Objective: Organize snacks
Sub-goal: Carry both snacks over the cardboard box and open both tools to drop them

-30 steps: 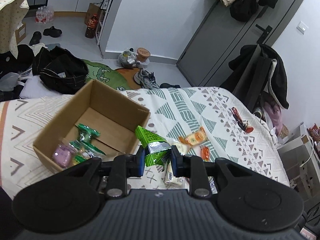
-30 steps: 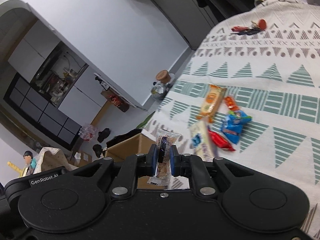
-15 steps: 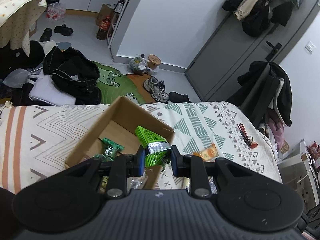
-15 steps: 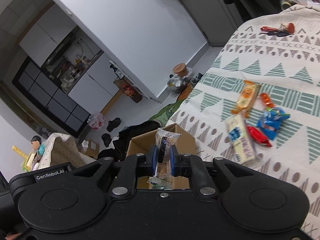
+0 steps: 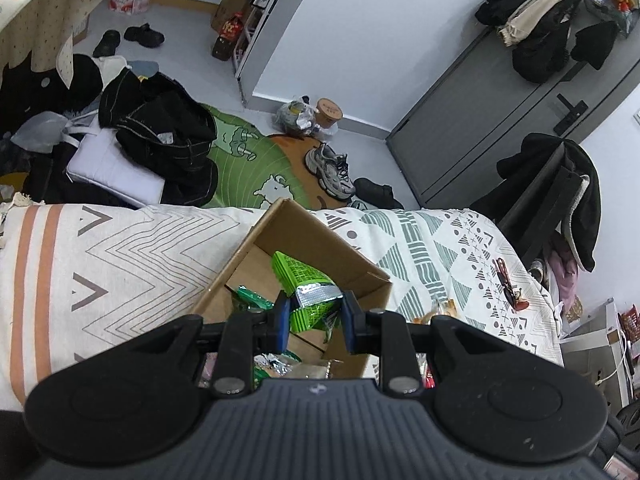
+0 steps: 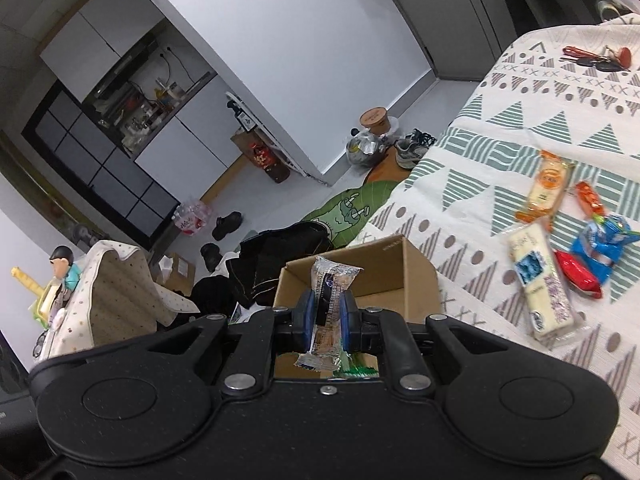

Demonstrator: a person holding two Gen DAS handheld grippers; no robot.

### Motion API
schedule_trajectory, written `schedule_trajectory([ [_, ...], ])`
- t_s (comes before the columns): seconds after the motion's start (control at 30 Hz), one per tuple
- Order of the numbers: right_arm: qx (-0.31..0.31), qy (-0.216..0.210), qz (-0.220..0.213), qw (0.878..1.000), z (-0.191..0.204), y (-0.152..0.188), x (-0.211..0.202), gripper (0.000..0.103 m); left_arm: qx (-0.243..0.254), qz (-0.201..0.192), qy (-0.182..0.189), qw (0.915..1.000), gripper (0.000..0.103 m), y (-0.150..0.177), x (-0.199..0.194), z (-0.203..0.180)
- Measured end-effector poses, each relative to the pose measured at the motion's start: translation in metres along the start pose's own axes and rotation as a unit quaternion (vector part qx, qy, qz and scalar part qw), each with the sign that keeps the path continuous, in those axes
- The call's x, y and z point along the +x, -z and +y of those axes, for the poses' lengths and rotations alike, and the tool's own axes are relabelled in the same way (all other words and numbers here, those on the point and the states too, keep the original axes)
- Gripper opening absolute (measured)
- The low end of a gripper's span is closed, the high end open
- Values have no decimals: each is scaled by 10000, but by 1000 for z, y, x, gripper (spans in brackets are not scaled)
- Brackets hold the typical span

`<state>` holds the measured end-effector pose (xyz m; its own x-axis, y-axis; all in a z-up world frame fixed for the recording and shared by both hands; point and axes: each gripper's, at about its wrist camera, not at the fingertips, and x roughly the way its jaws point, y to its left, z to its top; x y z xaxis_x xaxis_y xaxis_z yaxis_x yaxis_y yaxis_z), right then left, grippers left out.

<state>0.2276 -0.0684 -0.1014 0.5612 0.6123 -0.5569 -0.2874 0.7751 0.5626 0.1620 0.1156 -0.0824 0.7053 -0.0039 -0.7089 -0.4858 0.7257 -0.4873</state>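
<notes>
green packet [image 5: 306, 294] and clear-wrapped bar [image 6: 329, 300] above box [image 5: 320, 240].

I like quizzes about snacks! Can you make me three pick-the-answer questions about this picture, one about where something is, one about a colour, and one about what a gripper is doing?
1. Where does the cardboard box sit?
A. On the patterned bedspread
B. On the floor
C. On a chair

2. What colour is the packet in the left gripper?
A. Red
B. Green
C. Blue

3. What is the right gripper doing?
A. Hanging open and empty
B. Pinching a clear-wrapped snack
C. Gripping the keys

Answers: 1 A, the box rests on the bedspread in both views. 2 B, the packet is bright green with a silver seal. 3 B, the blue pads are shut on the upright wrapper; the keys lie far off on the bed.
</notes>
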Motion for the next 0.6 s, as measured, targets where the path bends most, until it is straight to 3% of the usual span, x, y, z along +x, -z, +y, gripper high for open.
schedule_trajectory([
  [0.17, 37, -40, -24, 10000, 4, -5, 16, 18, -18, 108, -27, 9999, 24, -9, 13, 6],
  [0.23, 80, 90, 24, 9999, 2, -6, 19, 35, -13, 145, -24, 9999, 24, -12, 18, 6],
  [0.3, 96, 160, -29, 9998, -2, -6, 17, 43, -7, 180, -20, 9998, 25, -13, 22, 5],
  [0.4, 103, 271, -39, 9996, -9, -6, 12, 46, 27, 232, -17, 9997, 25, -12, 30, 4],
  [0.6, 152, 635, -172, 9977, -26, -4, -5, 64, 41, 435, -108, 9990, 27, -10, 43, -3],
])
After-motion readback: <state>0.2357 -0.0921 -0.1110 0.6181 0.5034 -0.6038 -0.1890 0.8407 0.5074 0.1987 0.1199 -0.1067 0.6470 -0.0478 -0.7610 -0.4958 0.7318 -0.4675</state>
